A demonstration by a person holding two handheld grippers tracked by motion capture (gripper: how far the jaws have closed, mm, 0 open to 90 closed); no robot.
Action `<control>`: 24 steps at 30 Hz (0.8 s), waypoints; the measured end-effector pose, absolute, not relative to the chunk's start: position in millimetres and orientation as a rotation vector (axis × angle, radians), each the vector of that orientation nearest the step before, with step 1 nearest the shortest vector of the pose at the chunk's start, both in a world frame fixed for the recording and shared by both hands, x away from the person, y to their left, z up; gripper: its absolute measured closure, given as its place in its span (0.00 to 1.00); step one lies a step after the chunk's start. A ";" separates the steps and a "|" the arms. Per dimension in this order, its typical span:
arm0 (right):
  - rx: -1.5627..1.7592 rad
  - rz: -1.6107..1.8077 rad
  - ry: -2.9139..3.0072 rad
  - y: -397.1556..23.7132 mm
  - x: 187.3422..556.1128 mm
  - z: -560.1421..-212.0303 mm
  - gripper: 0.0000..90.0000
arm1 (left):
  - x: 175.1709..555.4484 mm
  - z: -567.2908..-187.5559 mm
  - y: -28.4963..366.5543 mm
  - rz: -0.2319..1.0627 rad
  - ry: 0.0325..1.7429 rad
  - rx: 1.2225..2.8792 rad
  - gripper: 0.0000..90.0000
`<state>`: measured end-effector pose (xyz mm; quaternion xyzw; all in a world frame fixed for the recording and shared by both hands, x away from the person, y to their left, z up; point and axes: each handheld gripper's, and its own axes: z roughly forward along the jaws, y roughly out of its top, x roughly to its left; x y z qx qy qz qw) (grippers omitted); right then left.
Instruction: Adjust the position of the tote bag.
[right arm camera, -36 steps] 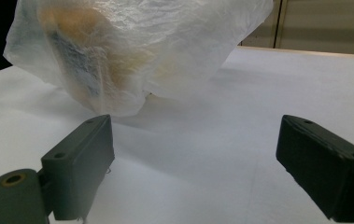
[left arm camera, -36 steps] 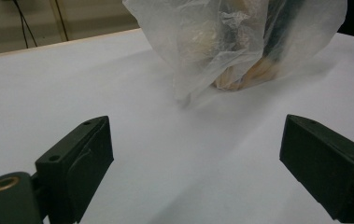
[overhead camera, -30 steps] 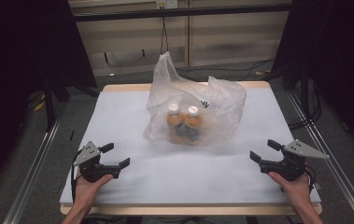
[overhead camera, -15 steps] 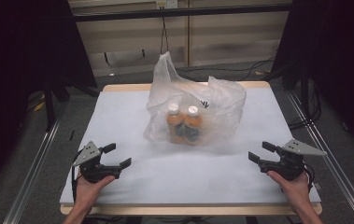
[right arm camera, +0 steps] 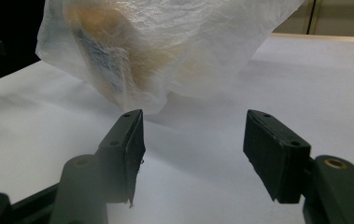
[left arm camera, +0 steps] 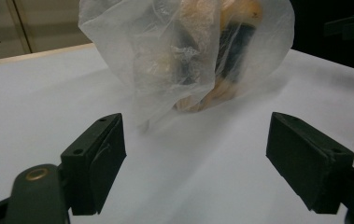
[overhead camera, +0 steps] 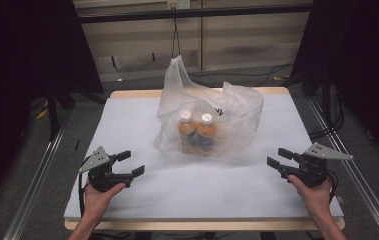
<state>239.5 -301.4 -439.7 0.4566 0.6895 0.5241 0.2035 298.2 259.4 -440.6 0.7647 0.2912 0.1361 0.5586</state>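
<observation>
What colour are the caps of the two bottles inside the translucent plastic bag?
White, on both orange bottles' caps, seen best in the high view through the thin translucent plastic bag.

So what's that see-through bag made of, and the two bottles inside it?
The bag looks like thin plastic film: milky-clear, crinkled, and the bottles show through it. The two bottles seem to be clear plastic with white caps, orange drink and dark labels, though through the bag I can't be sure.
</observation>
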 end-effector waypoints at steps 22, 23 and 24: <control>1.189 1.585 1.990 -290.0 282.6 -403.8 0.54 | 334.4 -405.6 230.9 0.249 0.649 1.786 0.39; 1.189 1.585 1.990 -290.0 282.6 -403.8 0.54 | 334.4 -405.6 230.9 0.249 0.649 1.786 0.39; 1.188 1.585 1.997 -289.4 284.7 -402.1 0.54 | 337.0 -402.7 229.6 0.247 0.635 1.791 0.39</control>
